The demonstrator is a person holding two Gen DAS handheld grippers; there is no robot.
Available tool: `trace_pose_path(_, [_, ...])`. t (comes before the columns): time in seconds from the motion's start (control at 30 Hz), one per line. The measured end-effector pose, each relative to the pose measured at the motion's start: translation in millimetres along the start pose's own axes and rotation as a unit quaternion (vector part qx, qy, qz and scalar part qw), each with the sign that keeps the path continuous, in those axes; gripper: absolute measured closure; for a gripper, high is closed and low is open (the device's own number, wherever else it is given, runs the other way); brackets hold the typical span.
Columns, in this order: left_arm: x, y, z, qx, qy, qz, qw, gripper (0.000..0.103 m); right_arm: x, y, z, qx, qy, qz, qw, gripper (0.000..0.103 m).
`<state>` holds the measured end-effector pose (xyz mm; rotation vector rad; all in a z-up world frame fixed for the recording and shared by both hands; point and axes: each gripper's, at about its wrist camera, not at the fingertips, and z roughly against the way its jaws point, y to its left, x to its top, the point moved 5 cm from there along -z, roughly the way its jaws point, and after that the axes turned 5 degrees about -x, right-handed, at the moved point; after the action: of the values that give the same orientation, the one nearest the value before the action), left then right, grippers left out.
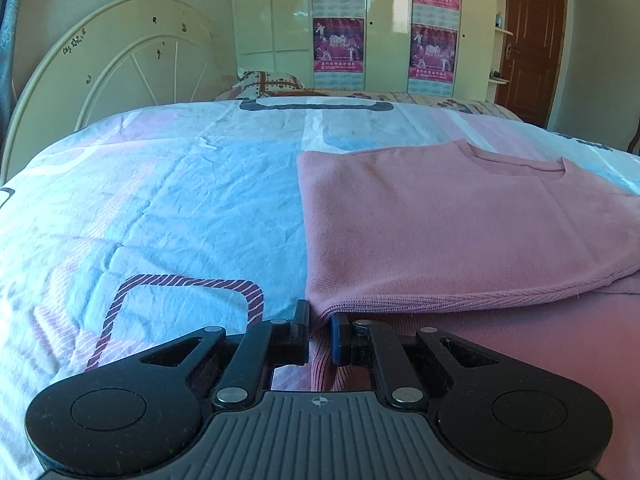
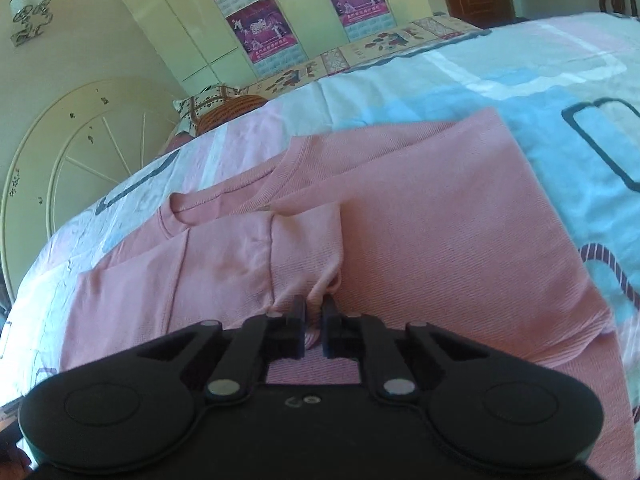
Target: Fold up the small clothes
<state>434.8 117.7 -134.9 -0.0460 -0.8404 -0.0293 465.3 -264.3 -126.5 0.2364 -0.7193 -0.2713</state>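
A pink knit top (image 1: 460, 224) lies partly folded on the bed, neckline at the far side. My left gripper (image 1: 320, 322) is shut on the pink top's near left edge, with cloth pinched between the pads. In the right wrist view the same pink top (image 2: 420, 216) fills the middle, with one side folded over. My right gripper (image 2: 314, 312) is shut on a bunched fold of the pink top near its middle.
The bedsheet (image 1: 160, 200) is pale blue, pink and white with dark outlined shapes. A cream round headboard (image 1: 120, 64) stands at the left. A patterned pillow (image 1: 268, 82) lies at the far side. Wardrobe doors with posters (image 1: 340, 20) and a brown door (image 1: 528, 36) are behind.
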Motion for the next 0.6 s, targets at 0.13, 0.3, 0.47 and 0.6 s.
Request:
trace_pose_path(0.13, [-0.2, 1.2, 3.1, -0.001, -0.008, 0.003, 1.0000, 0.094, 3.9, 11.3, 28.3, 0.008, -0.032, 0.032, 0.999, 0.096])
trace_pose_path(0.3, [-4.5, 0.1, -0.2, -0.002, 0.007, -0.010, 0.9999, 0.094, -9.3, 8.5, 31.8, -0.012, -0.019, 0.056, 0.998, 0.096])
trace_pose_path(0.47, [-4.5, 2.7, 21.5, 0.011, 0.005, -0.032, 0.9994, 0.072, -12.6, 3.3, 25.3, -0.041, -0.011, 0.047, 0.998, 0.069])
trace_pose_path(0.6, [3.8, -16.3, 45.2, -0.028, -0.027, -0.016, 0.9991, 0.072, -5.2, 20.7, 49.9, -0.037, -0.057, 0.092, 0.993, 0.072])
